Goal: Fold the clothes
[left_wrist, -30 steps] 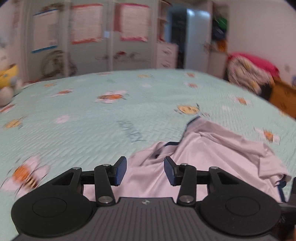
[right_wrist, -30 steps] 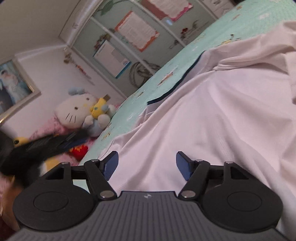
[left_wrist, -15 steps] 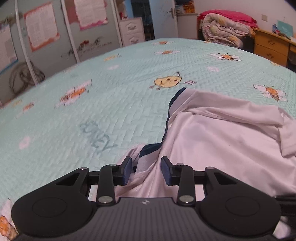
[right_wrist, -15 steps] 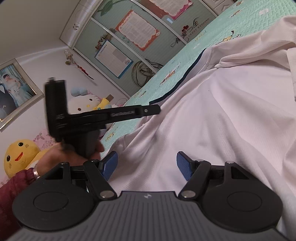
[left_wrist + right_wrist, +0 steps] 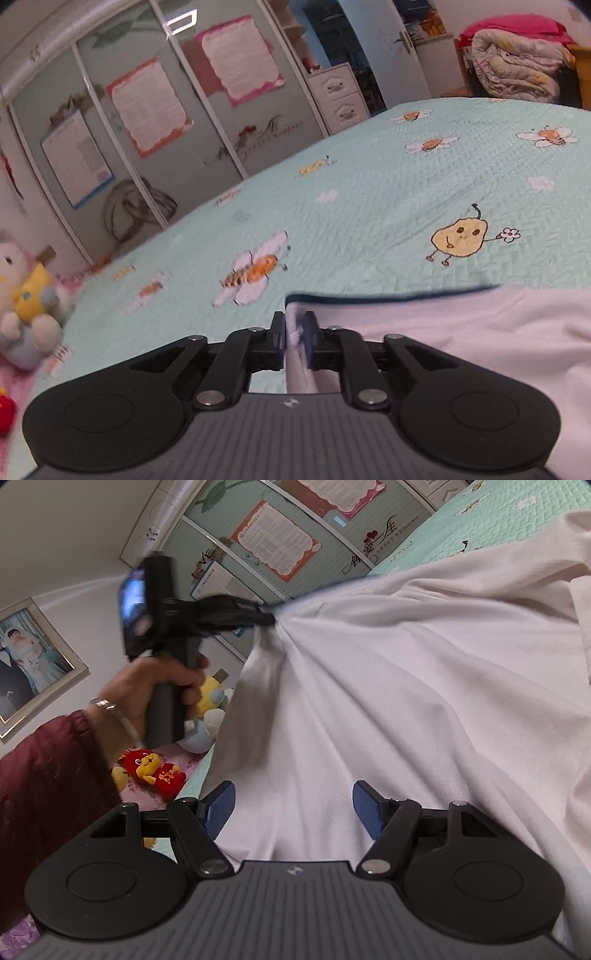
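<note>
A white shirt (image 5: 461,332) with a dark blue trim lies on the mint bedspread (image 5: 369,192). My left gripper (image 5: 293,325) has a bunched corner of it pinched between its blue pads, and the jaws are still closing. In the right wrist view that left gripper (image 5: 266,618), held by a hand (image 5: 147,686) in a dark red sleeve, pulls the shirt (image 5: 406,683) up into a taut peak. My right gripper (image 5: 293,805) stands open low over the shirt, its pads apart and pressing on nothing.
Plush toys (image 5: 26,295) lie at the bed's left edge, and a red one (image 5: 155,771) shows lower down. Wardrobe doors with posters stand beyond the bed. A white drawer chest (image 5: 336,96) and a pile of quilts (image 5: 517,70) are at the far right.
My left gripper closed on the shirt's trimmed corner and carried it left and up, so the fabric now stretches in a peak. The right gripper has kept still and open.
</note>
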Tool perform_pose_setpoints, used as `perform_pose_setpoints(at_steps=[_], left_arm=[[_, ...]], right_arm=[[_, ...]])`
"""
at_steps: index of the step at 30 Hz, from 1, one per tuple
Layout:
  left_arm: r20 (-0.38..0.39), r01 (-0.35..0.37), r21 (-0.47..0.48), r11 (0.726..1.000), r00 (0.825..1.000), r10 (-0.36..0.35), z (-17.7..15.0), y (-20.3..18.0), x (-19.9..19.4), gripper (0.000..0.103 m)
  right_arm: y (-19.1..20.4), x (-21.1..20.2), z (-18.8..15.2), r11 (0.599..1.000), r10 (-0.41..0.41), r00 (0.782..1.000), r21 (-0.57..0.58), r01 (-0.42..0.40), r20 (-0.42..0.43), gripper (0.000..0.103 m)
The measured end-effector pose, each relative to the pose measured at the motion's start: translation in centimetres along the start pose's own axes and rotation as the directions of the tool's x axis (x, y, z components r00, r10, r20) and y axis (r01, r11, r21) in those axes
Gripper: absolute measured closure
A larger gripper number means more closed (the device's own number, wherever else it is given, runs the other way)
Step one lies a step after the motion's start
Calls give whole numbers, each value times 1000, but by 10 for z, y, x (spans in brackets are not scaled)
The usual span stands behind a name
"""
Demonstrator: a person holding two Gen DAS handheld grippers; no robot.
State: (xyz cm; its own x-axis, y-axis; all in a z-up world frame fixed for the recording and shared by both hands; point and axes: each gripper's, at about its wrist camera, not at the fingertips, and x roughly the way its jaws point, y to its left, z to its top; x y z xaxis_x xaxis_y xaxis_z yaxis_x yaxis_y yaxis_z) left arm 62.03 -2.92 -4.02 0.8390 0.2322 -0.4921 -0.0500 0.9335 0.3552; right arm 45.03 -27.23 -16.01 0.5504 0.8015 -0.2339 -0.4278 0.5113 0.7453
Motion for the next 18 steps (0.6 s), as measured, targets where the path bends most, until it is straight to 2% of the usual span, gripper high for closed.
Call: perform_pose_setpoints(at_steps=[1, 2, 4, 7, 11, 13, 16, 18], left_arm=[[-10, 21, -37, 999, 1000, -22, -4, 5, 1, 72], [-15, 33, -98, 995, 999, -34, -9, 15, 2, 58], [2, 59, -243, 968, 998, -61, -19, 38, -4, 44], [-11, 67, -387, 920, 997, -77, -39, 66, -15, 40], [-94, 16, -450, 893, 993, -65, -77, 85, -36, 39], [-120, -6, -506, 863, 991, -64, -106, 95, -53, 39], [-128, -10, -584, 812, 989, -80, -150, 105, -82, 39], [-126, -14, -617, 787, 989, -81, -173, 105, -99, 39]], right_arm=[[0, 0, 0, 1000, 0, 1000, -1, 0, -1, 33], [1, 0, 0, 1000, 0, 1000, -1, 0, -2, 33], [1, 0, 1, 1000, 1, 1000, -1, -1, -3, 33], [0, -1, 2, 1000, 1, 1000, 1, -1, -5, 33], [0, -1, 5, 1000, 3, 1000, 3, -3, -6, 33], [-1, -1, 5, 1000, 3, 1000, 5, -3, -6, 33], [0, -1, 6, 1000, 2, 1000, 5, -2, -7, 33], [2, -1, 5, 1000, 0, 1000, 3, 0, -8, 33]])
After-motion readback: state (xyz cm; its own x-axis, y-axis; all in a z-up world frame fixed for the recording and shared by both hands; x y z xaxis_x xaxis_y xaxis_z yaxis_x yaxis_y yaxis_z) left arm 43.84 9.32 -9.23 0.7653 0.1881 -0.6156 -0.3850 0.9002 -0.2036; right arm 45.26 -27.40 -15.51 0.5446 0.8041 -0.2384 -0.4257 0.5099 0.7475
